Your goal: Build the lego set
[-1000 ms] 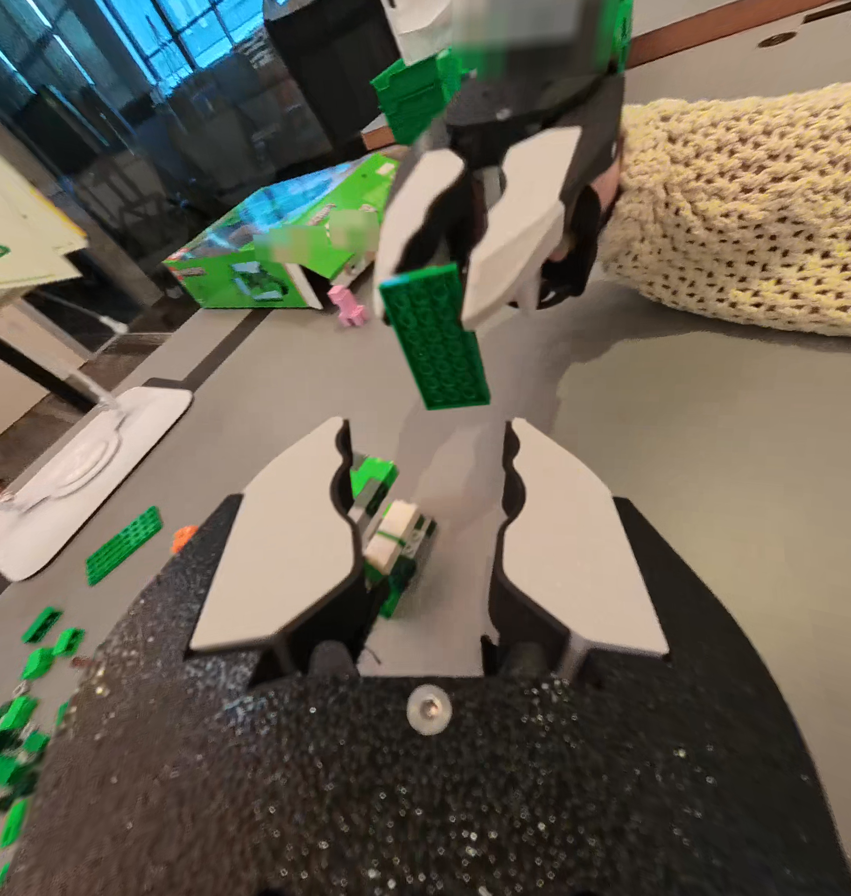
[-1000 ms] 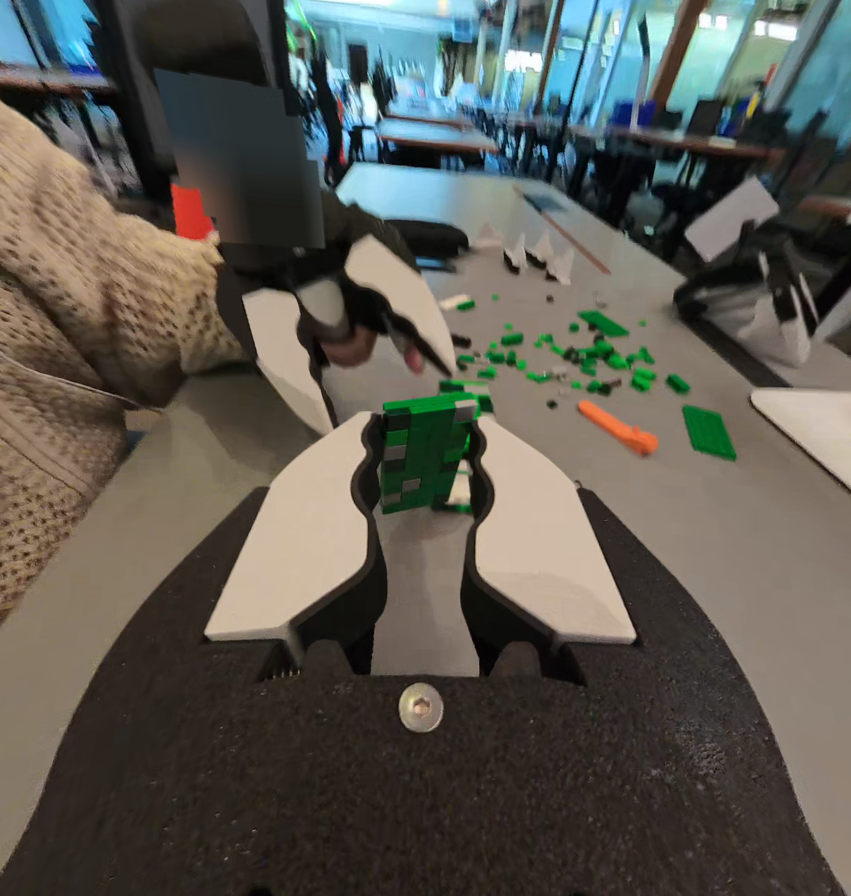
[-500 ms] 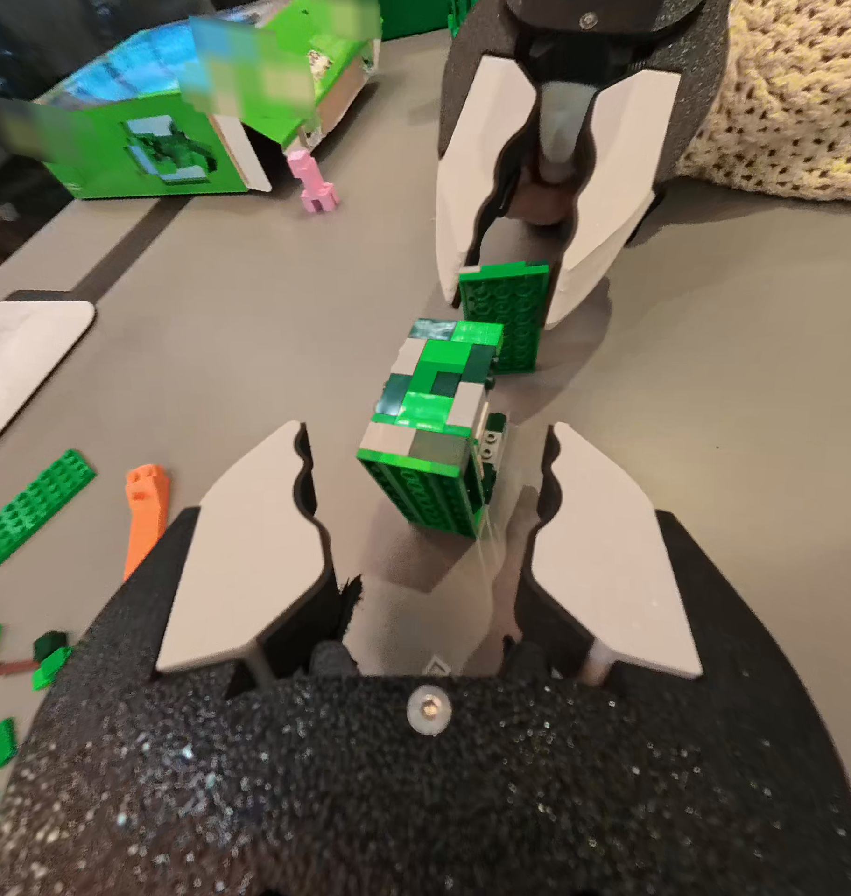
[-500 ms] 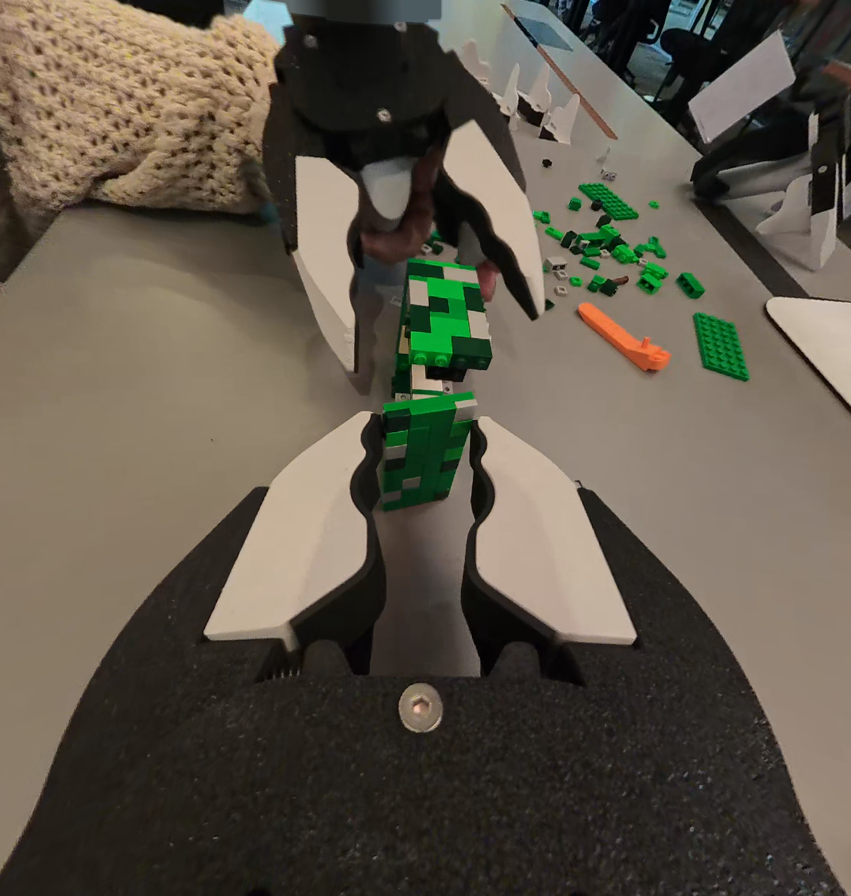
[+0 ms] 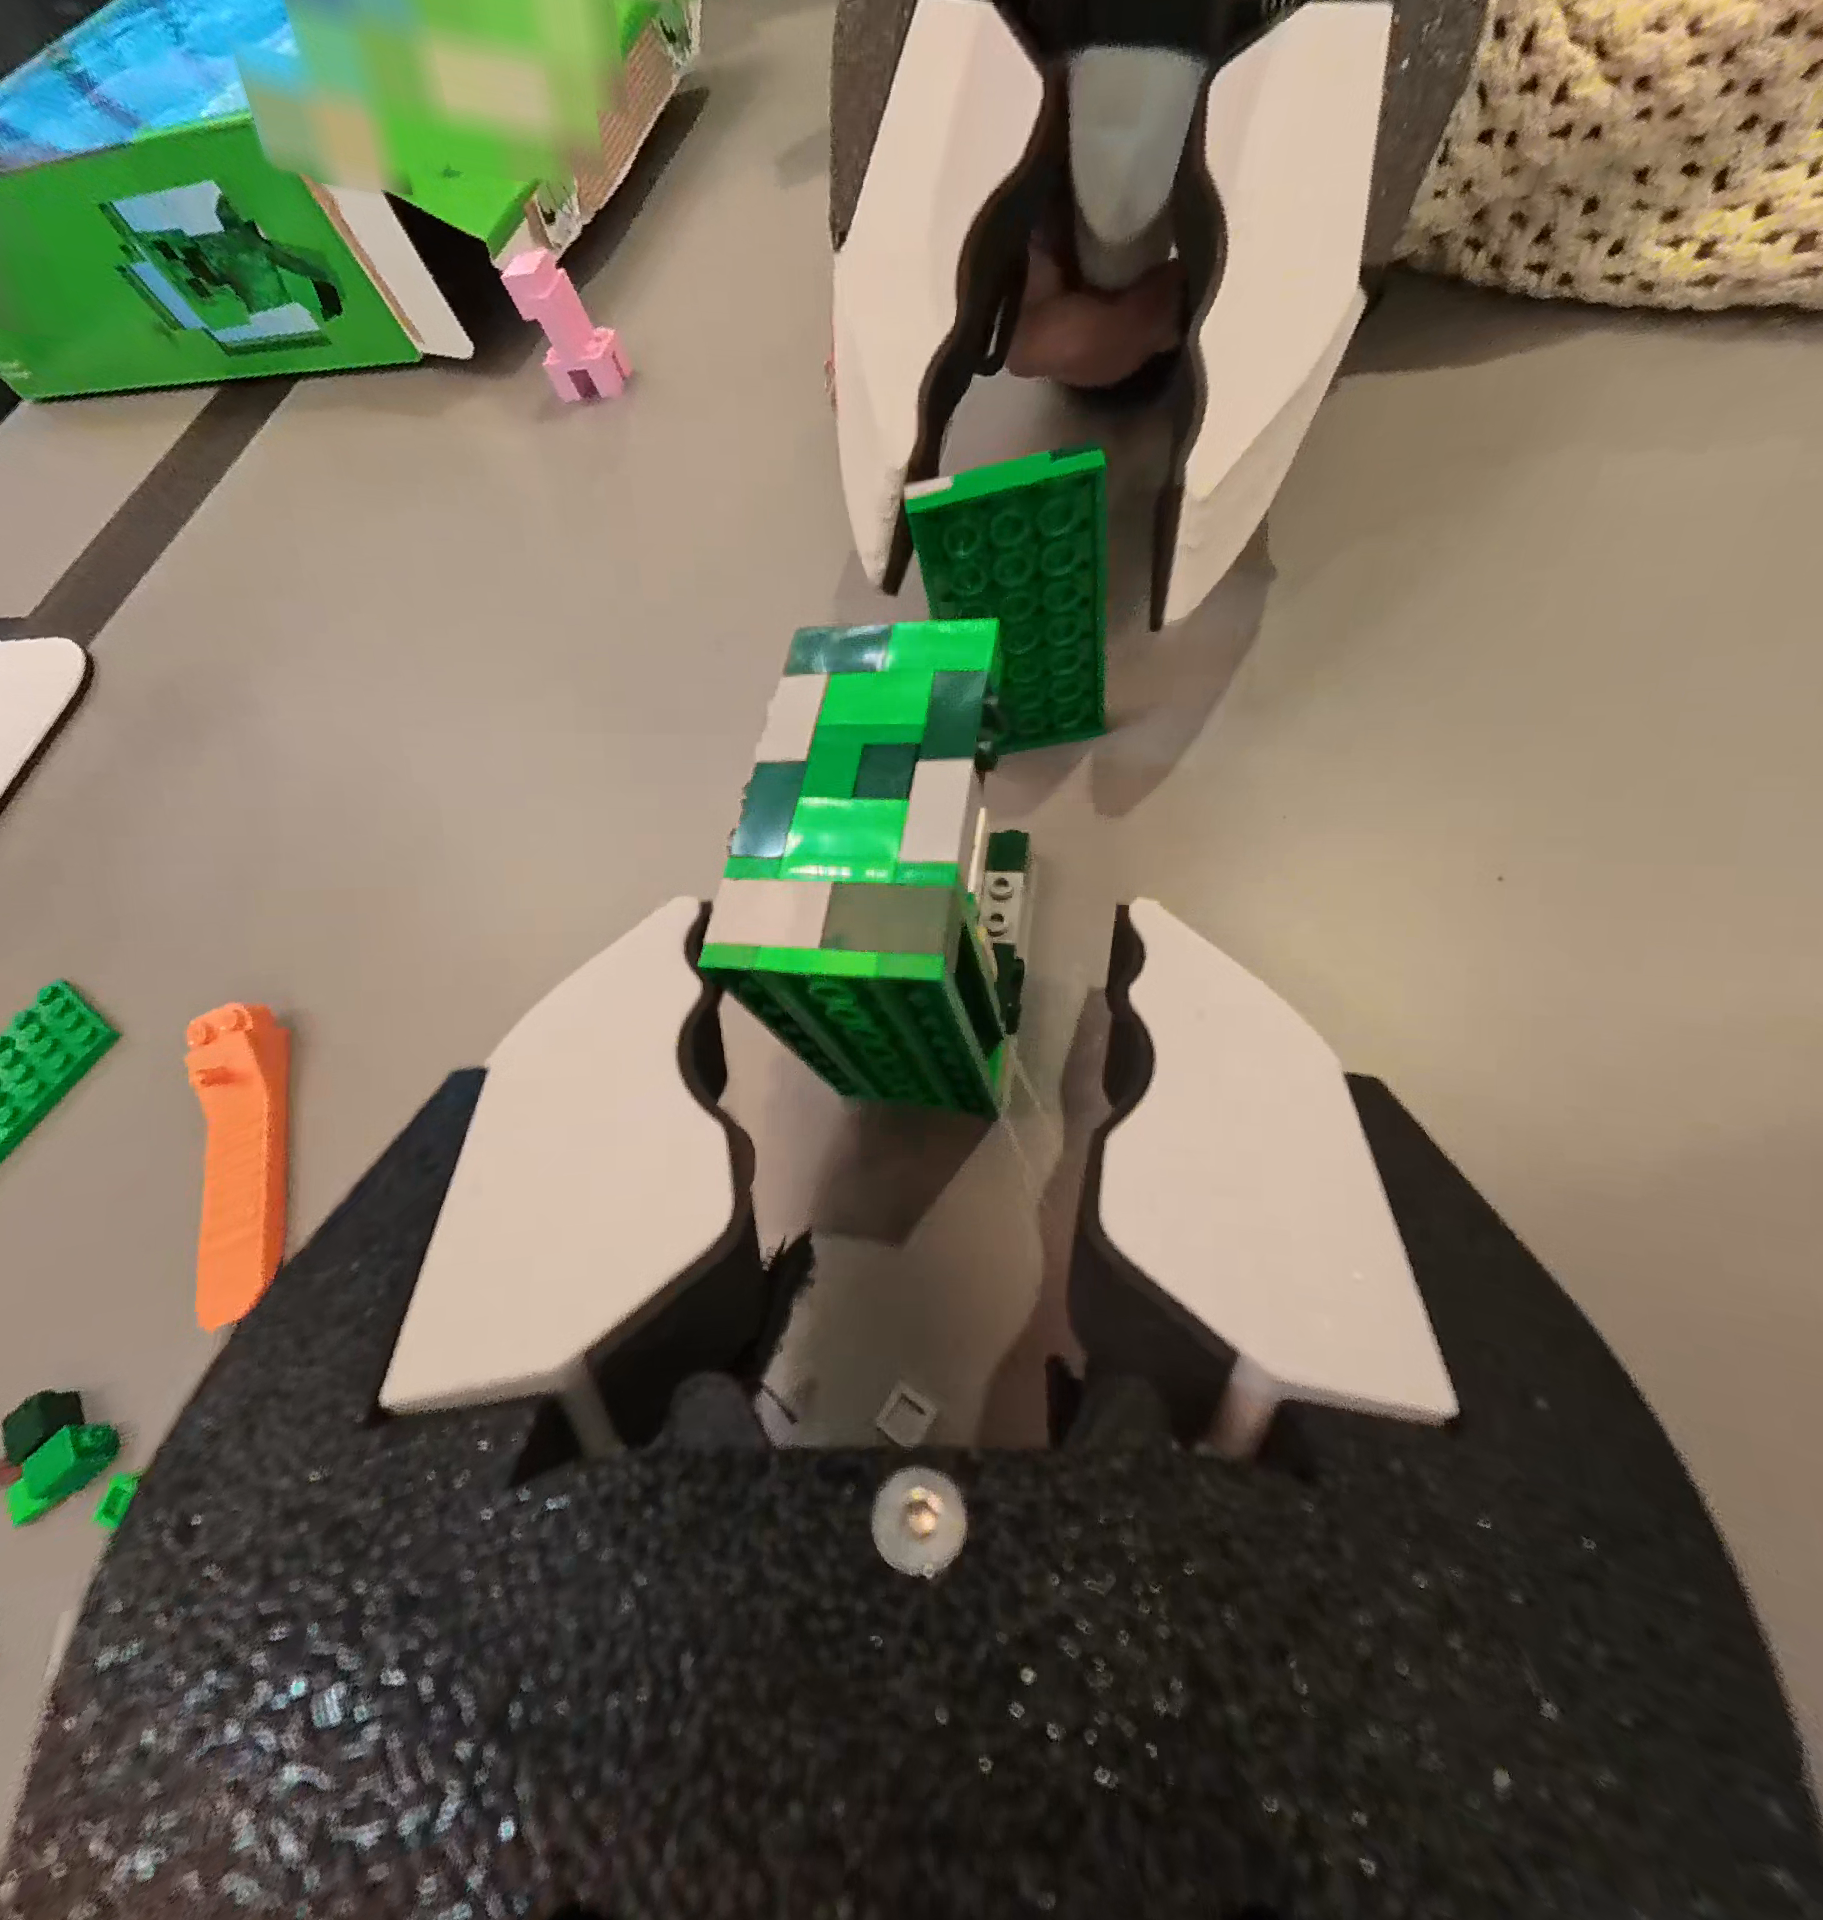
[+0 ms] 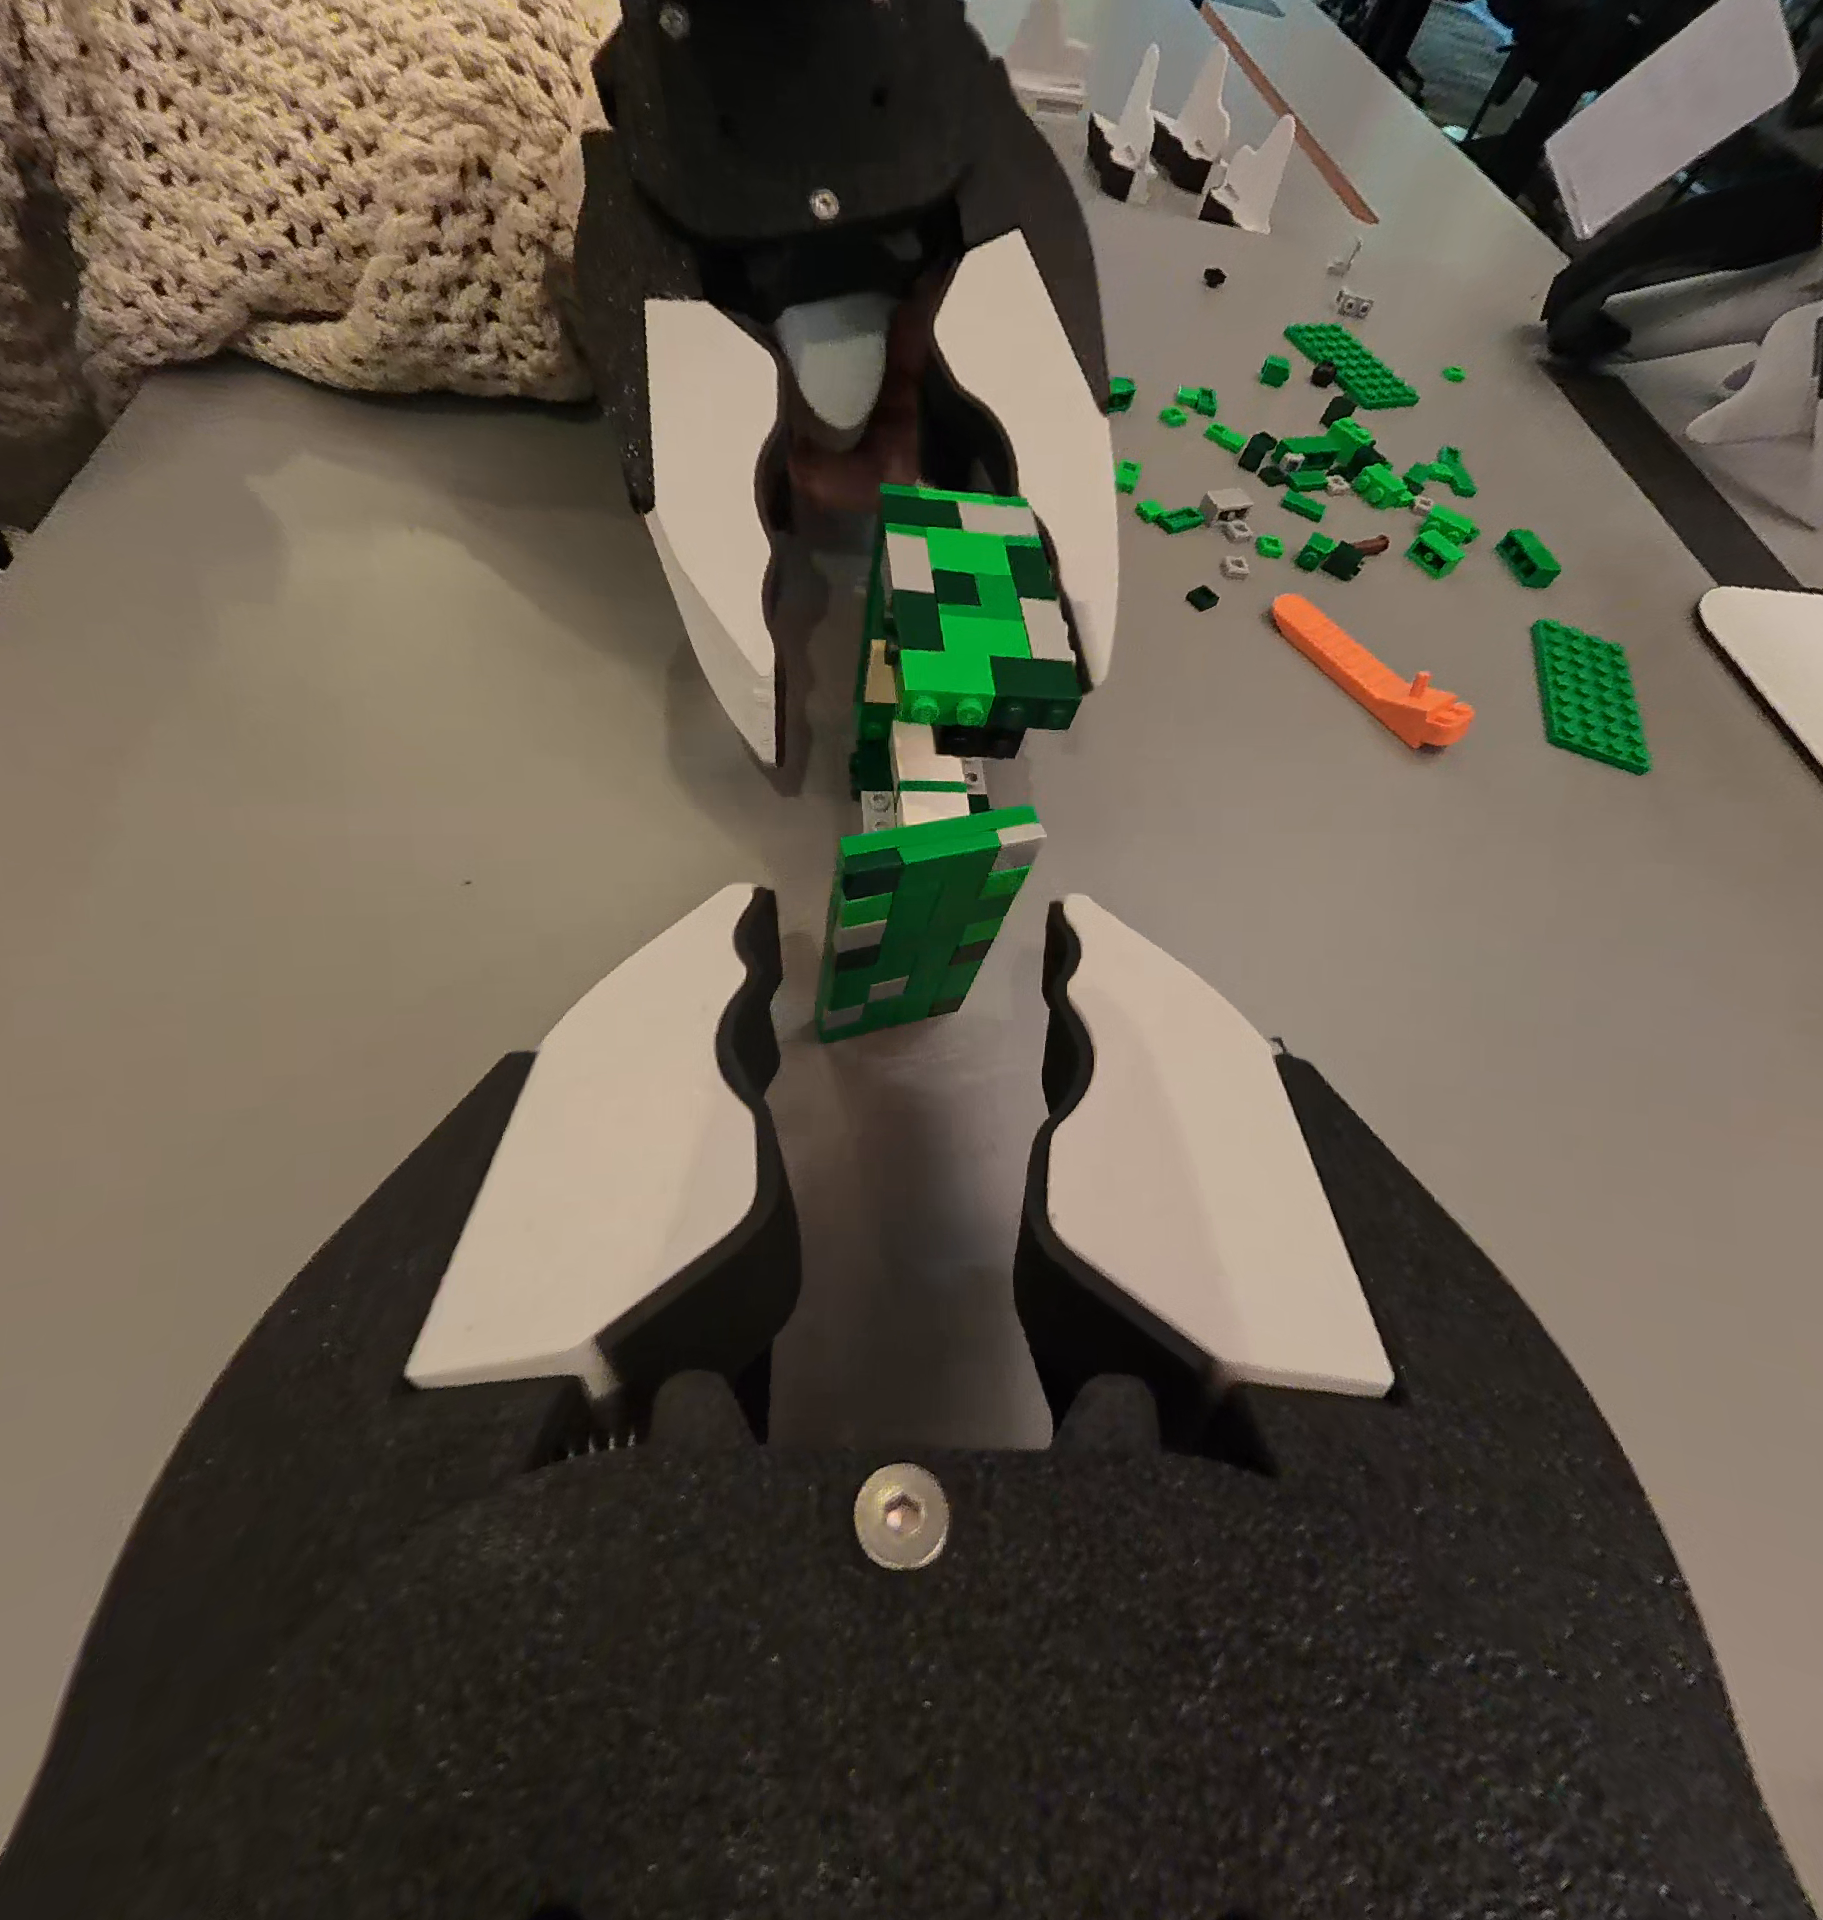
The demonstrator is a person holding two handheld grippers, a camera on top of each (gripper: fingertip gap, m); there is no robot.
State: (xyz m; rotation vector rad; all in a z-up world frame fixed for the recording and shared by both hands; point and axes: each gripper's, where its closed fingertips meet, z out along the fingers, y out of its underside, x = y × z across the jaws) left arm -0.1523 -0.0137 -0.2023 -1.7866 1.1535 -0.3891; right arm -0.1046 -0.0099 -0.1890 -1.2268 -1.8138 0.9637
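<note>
Two grippers, left (image 5: 912, 1013) and right (image 6: 912, 992); one green block figure (image 5: 865, 800); one orange separator (image 6: 1369, 686); two loose green plates, at two o'clock (image 6: 1591, 694) and one o'clock (image 6: 1352, 364); one pink figure (image 5: 569, 327); one green box (image 5: 211, 239).

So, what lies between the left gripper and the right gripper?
The green blocky model, with a green panel standing just behind it, on the grey table. The left wrist view shows this.

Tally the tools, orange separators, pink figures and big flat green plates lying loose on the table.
Tools: 2, left tool and right tool
Orange separator: 1
Pink figure: 1
Flat green plates: 2
Total: 6
</note>
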